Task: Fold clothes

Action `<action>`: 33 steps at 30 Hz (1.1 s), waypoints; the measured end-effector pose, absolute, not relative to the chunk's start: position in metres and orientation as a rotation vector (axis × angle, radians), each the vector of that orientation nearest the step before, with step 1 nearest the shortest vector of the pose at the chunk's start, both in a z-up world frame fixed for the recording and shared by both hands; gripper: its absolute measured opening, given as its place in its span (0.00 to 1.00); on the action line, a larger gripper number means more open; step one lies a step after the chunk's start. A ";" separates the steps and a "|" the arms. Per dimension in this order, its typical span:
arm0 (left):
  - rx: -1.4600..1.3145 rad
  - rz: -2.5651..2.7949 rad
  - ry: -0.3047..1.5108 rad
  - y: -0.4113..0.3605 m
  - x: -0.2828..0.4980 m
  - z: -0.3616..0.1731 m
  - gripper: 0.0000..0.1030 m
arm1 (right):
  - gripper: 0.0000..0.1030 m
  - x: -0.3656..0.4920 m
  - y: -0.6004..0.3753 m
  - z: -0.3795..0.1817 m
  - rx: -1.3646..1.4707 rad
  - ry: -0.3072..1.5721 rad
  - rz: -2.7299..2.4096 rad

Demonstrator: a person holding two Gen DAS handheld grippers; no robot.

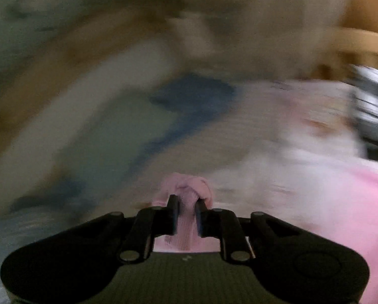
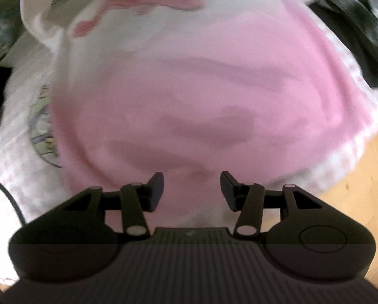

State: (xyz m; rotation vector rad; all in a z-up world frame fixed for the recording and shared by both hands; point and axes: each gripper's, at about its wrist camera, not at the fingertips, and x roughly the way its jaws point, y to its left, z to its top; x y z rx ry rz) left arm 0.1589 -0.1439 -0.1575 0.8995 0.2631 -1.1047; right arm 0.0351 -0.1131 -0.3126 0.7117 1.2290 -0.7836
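My left gripper [image 1: 186, 200] is shut on a bunched fold of a pink garment [image 1: 186, 187], and the view around it is heavily motion blurred. The rest of the pink garment [image 1: 340, 202] trails off to the right. In the right wrist view the same pink garment [image 2: 201, 81] fills most of the frame, lying over white checked cloth [image 2: 16, 182]. My right gripper [image 2: 192, 190] is open just above the garment's near edge, with nothing between its fingers.
A dark striped garment lies at the right in the left wrist view [image 1: 371, 111] and at the top right in the right wrist view [image 2: 361, 20]. A wooden surface [image 2: 353, 197] shows at the lower right. A blue-green patterned cloth [image 1: 183, 101] lies ahead, blurred.
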 end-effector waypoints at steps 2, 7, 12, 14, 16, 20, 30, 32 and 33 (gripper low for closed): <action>0.986 -1.202 0.328 -0.161 0.119 -0.190 0.36 | 0.50 0.016 -0.122 -0.317 0.733 1.242 -0.814; 1.151 -1.249 0.538 -0.179 0.079 -0.263 0.43 | 0.50 -0.027 -0.146 -0.325 0.750 1.275 -0.866; 1.204 -1.116 0.785 -0.165 0.099 -0.304 0.47 | 0.50 -0.046 -0.195 -0.327 0.753 1.254 -0.899; 1.222 -1.046 0.840 -0.157 0.114 -0.318 0.48 | 0.50 -0.043 -0.220 -0.326 0.762 1.212 -0.894; 1.222 -0.962 0.860 -0.146 0.135 -0.330 0.49 | 0.50 -0.032 -0.252 -0.326 0.772 1.144 -0.863; 1.177 -0.813 0.909 -0.133 0.194 -0.355 0.49 | 0.50 0.006 -0.322 -0.345 0.851 1.014 -0.812; 1.021 -0.643 0.959 -0.148 0.320 -0.397 0.49 | 0.44 0.095 -0.404 -0.416 1.054 0.876 -0.917; 1.033 -0.597 0.970 -0.144 0.333 -0.404 0.49 | 0.21 0.099 -0.397 -0.406 0.996 0.865 -0.942; 1.047 -0.561 0.971 -0.141 0.340 -0.408 0.49 | 0.12 0.097 -0.393 -0.397 0.976 0.851 -0.966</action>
